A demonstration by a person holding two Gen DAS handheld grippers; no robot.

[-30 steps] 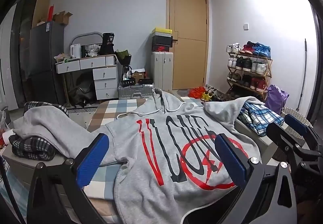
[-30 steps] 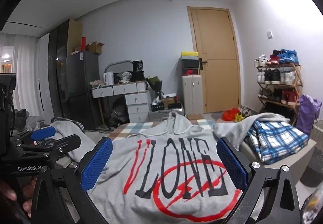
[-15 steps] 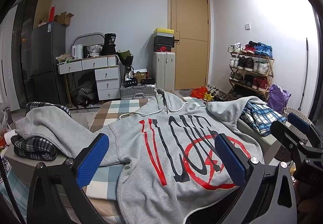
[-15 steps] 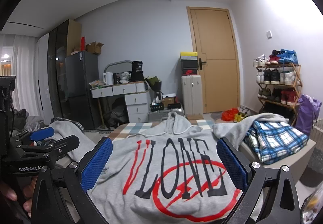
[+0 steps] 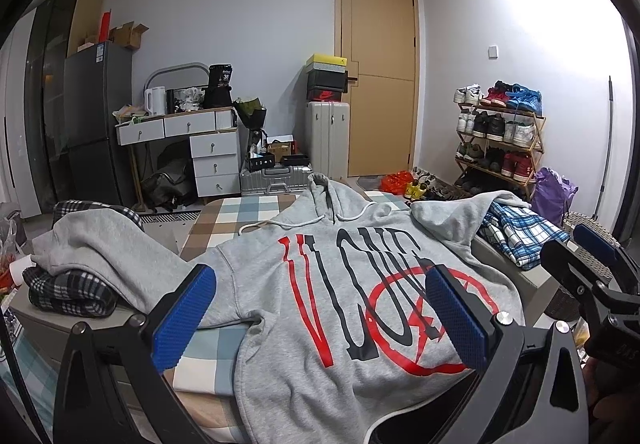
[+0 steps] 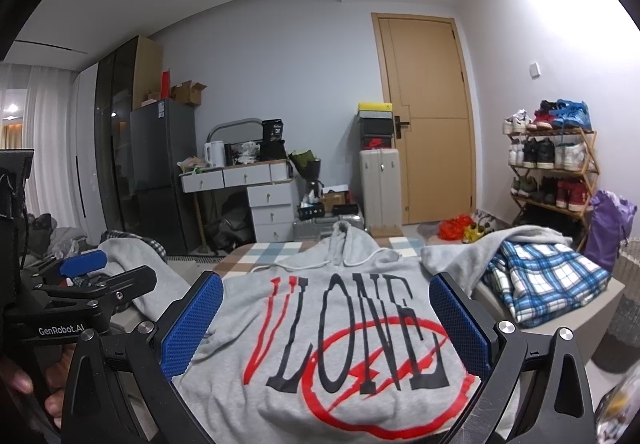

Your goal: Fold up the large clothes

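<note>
Grey hoodie (image 5: 340,284) sleeves overlap plaid clothes (image 5: 520,240) beside; both tongs wide.

My left gripper (image 5: 320,312) has its two blue fingers (image 5: 184,318) wide apart and holds nothing. My right gripper (image 6: 326,320) is spread wide too and is empty. Each one shows at the side of the other's view, held by my hands.

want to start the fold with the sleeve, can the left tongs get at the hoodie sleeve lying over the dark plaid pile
Probably yes. The left tongs are open and holding nothing, and the sleeve lies uncovered on top of the dark plaid pile, off to their left, with nothing visible between them.
</note>
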